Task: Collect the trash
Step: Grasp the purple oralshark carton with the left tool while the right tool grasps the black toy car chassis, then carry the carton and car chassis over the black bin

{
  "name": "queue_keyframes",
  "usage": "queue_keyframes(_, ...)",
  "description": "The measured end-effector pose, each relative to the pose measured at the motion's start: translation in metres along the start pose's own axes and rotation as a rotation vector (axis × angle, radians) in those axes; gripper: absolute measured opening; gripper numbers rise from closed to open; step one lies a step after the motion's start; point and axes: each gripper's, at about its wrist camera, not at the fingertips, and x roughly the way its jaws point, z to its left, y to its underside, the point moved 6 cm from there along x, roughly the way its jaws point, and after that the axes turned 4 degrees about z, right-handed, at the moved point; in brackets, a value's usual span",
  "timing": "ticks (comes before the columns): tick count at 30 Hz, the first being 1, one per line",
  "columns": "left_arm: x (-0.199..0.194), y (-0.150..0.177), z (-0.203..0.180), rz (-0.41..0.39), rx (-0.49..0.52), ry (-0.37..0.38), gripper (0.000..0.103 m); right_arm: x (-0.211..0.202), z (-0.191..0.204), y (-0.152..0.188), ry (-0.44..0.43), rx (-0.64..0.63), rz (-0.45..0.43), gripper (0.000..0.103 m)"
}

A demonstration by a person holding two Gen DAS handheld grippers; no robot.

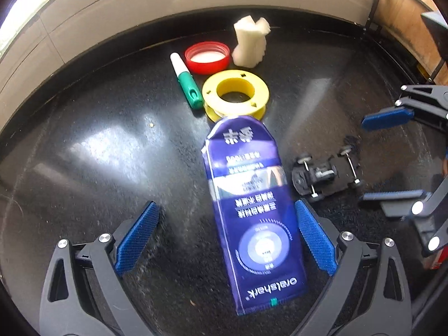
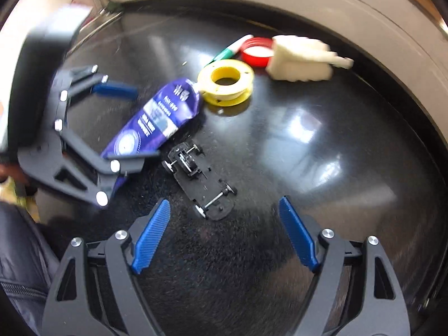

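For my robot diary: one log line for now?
left gripper: open over blue pouch | right gripper: open near toy car chassis

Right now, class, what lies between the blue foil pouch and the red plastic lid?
The yellow plastic spool lies between blue foil pouch and red plastic lid, touching the pouch's tip; clearest in the left wrist view.

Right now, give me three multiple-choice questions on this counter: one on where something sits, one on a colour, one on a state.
1. What does the blue pouch have its far end against?
A. yellow spool
B. white foam piece
C. red lid

2. What colour is the lid?
A. yellow
B. red
C. black

3. How do the left gripper jaws stand?
A. shut on the pouch
B. open, either side of the pouch
C. shut on the toy car chassis

Answers: 1 A, its tip meets the yellow spool. 2 B, its rim is red. 3 B, both pads stand clear of the pouch.
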Motion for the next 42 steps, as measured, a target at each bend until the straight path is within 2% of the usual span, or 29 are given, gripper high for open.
queue_keyframes(4,0.005,-0.011,0.008,-0.006,0.003,0.000,0.093,0.012,0.008,-0.010,0.004,-0.123,-0.016,0.073)
queue_keyframes(5,0.005,-0.012,0.009,-0.010,0.002,0.000,0.090,0.013,0.012,-0.013,0.001,-0.157,-0.020,0.071)
queue_keyframes(7,0.002,-0.014,0.011,-0.019,-0.002,-0.002,0.081,0.015,0.017,-0.015,-0.001,-0.206,-0.031,0.061)
queue_keyframes(8,-0.001,-0.015,0.010,-0.022,-0.001,-0.003,0.072,0.015,0.021,-0.016,-0.014,-0.229,-0.037,0.055)
queue_keyframes(9,-0.002,-0.016,0.010,-0.025,0.004,-0.003,0.060,0.015,0.023,-0.015,-0.021,-0.237,-0.041,0.051)
queue_keyframes(10,-0.004,-0.017,0.009,-0.029,0.012,-0.005,0.052,0.014,0.025,-0.015,-0.026,-0.243,-0.044,0.039)
queue_keyframes(11,-0.003,-0.017,0.009,-0.022,0.009,-0.007,0.051,0.013,0.027,-0.016,-0.033,-0.246,-0.047,0.033)
queue_keyframes(16,-0.004,-0.019,0.011,-0.003,-0.018,0.005,0.050,0.012,0.028,-0.019,-0.047,-0.188,-0.029,0.031)
queue_keyframes(19,-0.008,-0.020,0.015,-0.006,-0.039,0.009,0.050,0.005,0.029,-0.022,-0.026,-0.147,-0.041,0.031)
queue_keyframes(29,-0.059,-0.032,0.012,-0.105,-0.068,0.002,0.050,-0.048,0.012,-0.018,0.035,0.103,-0.131,0.031)
queue_keyframes(33,-0.076,-0.026,0.011,-0.129,-0.066,-0.001,0.050,-0.066,0.002,-0.015,0.056,0.188,-0.163,0.031)
queue_keyframes(42,-0.095,-0.015,0.003,-0.149,-0.060,-0.010,0.050,-0.089,-0.004,-0.014,0.099,0.222,-0.196,0.031)
